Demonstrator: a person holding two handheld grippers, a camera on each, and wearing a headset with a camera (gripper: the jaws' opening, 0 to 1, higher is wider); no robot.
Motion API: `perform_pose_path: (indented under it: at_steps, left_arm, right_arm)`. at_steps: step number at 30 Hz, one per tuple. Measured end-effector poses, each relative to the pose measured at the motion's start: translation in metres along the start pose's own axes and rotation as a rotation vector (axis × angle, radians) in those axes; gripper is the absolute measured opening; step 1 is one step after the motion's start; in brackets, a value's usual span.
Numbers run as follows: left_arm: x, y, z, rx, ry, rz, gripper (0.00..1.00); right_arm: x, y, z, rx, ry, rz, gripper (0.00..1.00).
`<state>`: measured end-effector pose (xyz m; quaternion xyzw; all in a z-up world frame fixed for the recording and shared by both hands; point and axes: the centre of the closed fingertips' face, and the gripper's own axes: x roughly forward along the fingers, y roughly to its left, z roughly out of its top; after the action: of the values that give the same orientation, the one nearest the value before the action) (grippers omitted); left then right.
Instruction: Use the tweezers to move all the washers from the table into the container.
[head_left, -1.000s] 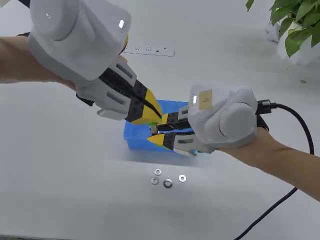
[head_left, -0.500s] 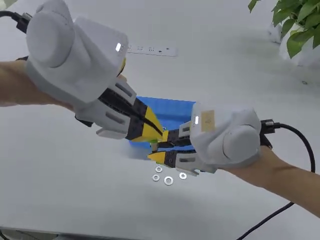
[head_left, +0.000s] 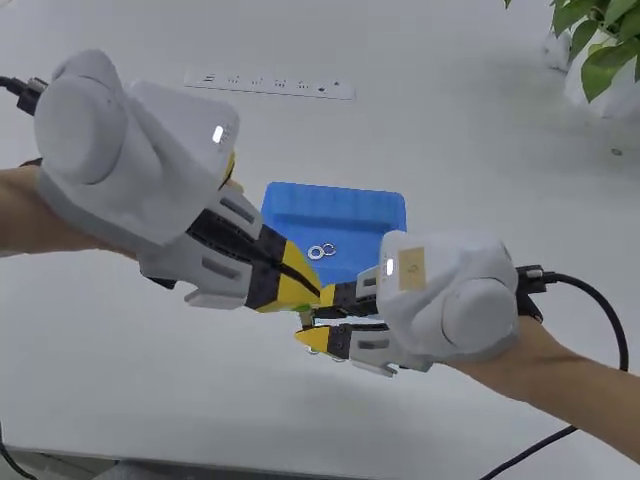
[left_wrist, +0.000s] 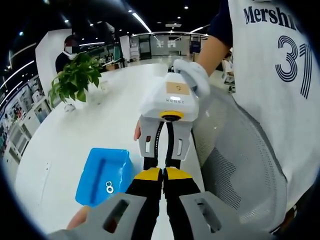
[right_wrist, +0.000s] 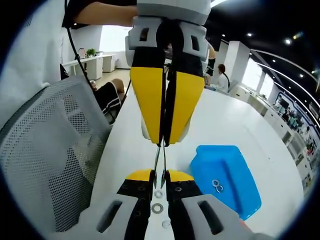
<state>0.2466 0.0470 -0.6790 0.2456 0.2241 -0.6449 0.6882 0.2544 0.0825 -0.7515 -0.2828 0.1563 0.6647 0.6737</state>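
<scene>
Thin metal tweezers (right_wrist: 161, 162) run between the two grippers, which face each other tip to tip. My left gripper (head_left: 318, 293) is shut on one end, its yellow jaws coming in from the left. My right gripper (head_left: 308, 336) meets it from the right and is shut on the other end. Several loose washers (right_wrist: 157, 207) lie on the white table right under the tweezers' tips. The blue container (head_left: 335, 212) sits just beyond the grippers, with two washers (head_left: 320, 251) in it. The container (right_wrist: 227, 182) also shows in the right gripper view.
A white power strip (head_left: 270, 86) lies at the far side of the table. A potted plant (head_left: 600, 45) stands at the back right. The right gripper's black cable (head_left: 590, 300) trails off to the right. A mesh chair (left_wrist: 235, 165) and a person stand at the near edge.
Both grippers, still joined on the tweezers, have come from over the blue container toward the near side. They now cover the loose washers, and the container with its two washers is uncovered.
</scene>
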Motion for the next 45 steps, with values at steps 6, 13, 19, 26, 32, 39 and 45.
perform_pose_path:
  at_steps: [6, 13, 19, 26, 32, 39, 45]
  left_arm:
    - [0.006, -0.005, -0.003, -0.001, 0.002, -0.005, 0.05]
    - [0.01, -0.006, -0.008, -0.016, -0.003, -0.01, 0.05]
    - [0.014, -0.001, -0.012, -0.03, 0.002, -0.014, 0.05]
    - [0.016, 0.004, -0.016, -0.042, 0.004, -0.014, 0.05]
    - [0.018, 0.004, -0.017, -0.048, 0.009, -0.018, 0.05]
    - [0.019, 0.004, -0.021, -0.055, 0.017, -0.022, 0.05]
    - [0.02, 0.003, -0.023, -0.052, 0.023, -0.024, 0.05]
  right_arm:
    - [0.004, 0.006, -0.006, 0.018, 0.003, 0.005, 0.11]
    - [0.007, 0.008, -0.013, 0.032, 0.008, 0.007, 0.11]
    - [0.01, 0.004, -0.017, 0.042, 0.013, 0.006, 0.11]
    - [0.013, 0.001, -0.022, 0.05, 0.018, 0.005, 0.11]
    - [0.015, 0.001, -0.024, 0.059, 0.016, 0.01, 0.11]
    - [0.017, 0.002, -0.025, 0.066, 0.014, 0.012, 0.11]
    - [0.019, 0.003, -0.027, 0.066, 0.015, 0.016, 0.11]
